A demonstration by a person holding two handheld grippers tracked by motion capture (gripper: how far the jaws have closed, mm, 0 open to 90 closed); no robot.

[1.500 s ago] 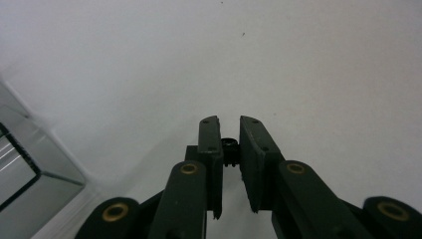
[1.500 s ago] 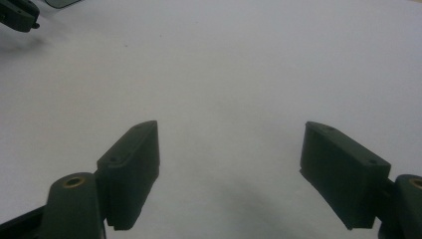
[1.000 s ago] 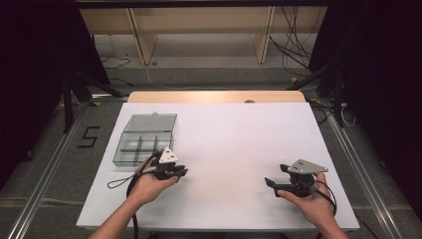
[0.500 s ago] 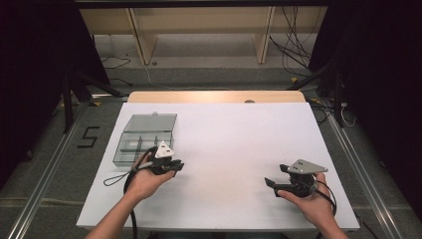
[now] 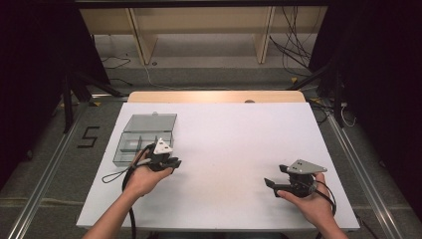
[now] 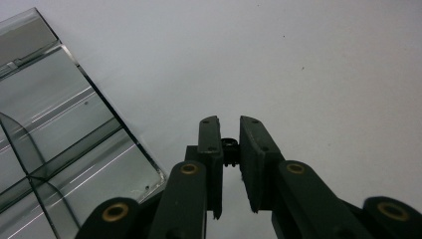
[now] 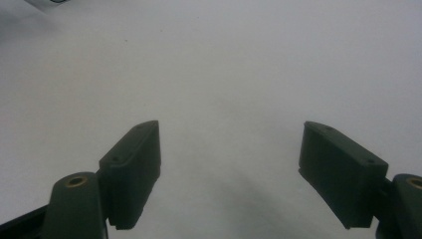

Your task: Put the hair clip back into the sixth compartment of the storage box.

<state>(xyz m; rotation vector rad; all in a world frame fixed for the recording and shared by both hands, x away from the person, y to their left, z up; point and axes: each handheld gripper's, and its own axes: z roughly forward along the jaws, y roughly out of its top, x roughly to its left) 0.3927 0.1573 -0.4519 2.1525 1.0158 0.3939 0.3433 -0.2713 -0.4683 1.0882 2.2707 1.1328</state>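
A clear plastic compartment box [image 5: 144, 137] lies at the left of the white table [image 5: 229, 129], its lid folded back on the far side. My left gripper [image 5: 173, 162] hovers just off the box's near right corner. In the left gripper view the jaws of the left gripper [image 6: 229, 123] stand almost together, pinching a small black part [image 6: 229, 145], possibly a screw. The box [image 6: 64, 149] lies to their left with its dividers showing. My right gripper [image 5: 272, 186] rests low at the table's near right. In the right gripper view the right gripper [image 7: 231, 169] is open wide over bare table.
A wooden strip [image 5: 216, 96] runs along the table's far edge, with shelving and cables on the floor behind. A cable [image 5: 117, 175] trails from the left gripper over the near left of the table. Dark curtains flank both sides.
The left hand has drawn its gripper a little back and left, closer to the box's corner. The right gripper has stayed put.
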